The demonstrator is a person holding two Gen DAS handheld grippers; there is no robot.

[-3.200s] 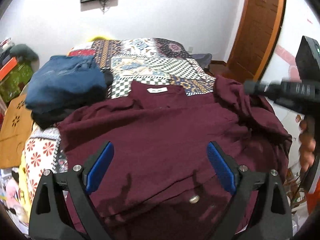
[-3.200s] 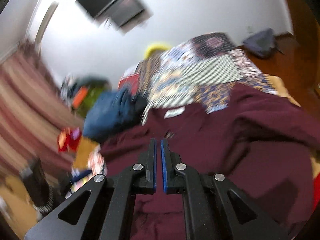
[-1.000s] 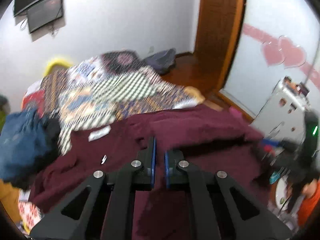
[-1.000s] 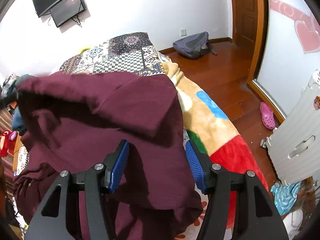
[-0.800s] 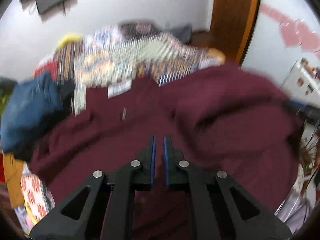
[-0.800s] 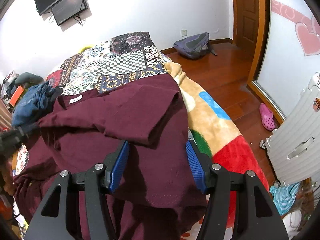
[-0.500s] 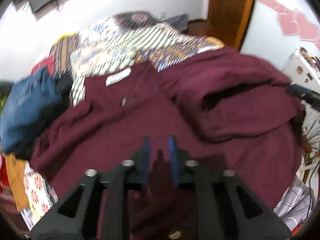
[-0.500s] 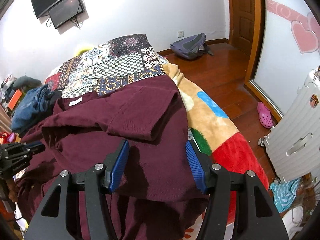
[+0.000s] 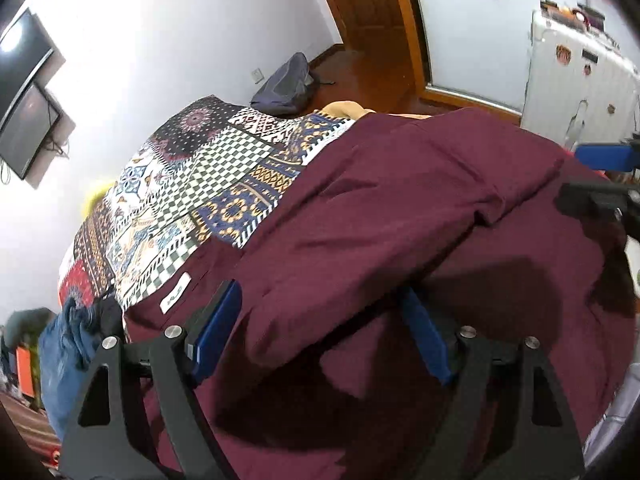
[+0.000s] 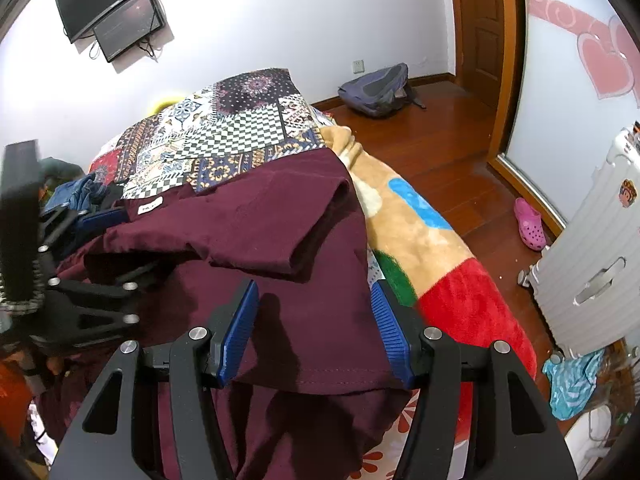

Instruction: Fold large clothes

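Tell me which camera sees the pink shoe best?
The right wrist view. The pink shoe lies in plain sight there on the wooden floor, beside the white suitcase. The left wrist view does not show the shoe at all; the dark red shirt fills most of it.

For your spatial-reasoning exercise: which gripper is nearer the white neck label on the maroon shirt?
Left. The left gripper sits just below the white neck label; the right gripper is farther, at the shirt's opposite edge.

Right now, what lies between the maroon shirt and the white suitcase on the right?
In the right wrist view, the multicoloured fleece blanket on the bed edge, then bare wooden floor, separate the maroon shirt from the white suitcase.
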